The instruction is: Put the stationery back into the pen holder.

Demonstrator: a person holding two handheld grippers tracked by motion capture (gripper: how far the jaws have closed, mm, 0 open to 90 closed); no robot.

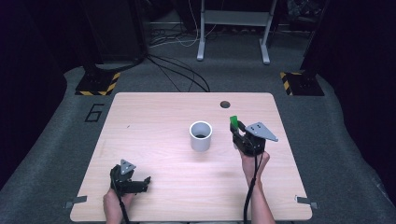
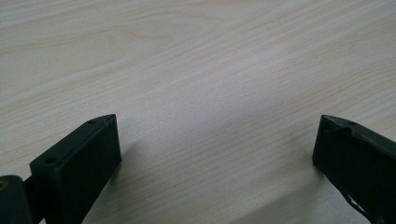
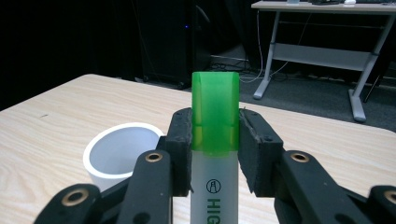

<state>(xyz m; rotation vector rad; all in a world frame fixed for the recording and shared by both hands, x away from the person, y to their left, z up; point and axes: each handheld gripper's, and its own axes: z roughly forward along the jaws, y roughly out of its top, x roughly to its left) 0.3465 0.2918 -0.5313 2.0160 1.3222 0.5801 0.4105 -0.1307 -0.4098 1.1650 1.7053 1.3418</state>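
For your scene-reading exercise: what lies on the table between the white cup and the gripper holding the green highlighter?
Nothing: the high view shows bare wood between the white cup and the right gripper clamping the highlighter.

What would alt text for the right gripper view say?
The right gripper clamps a highlighter with a green cap between two black jaws. A white cup stands on the wooden table to its left, before a dark room.
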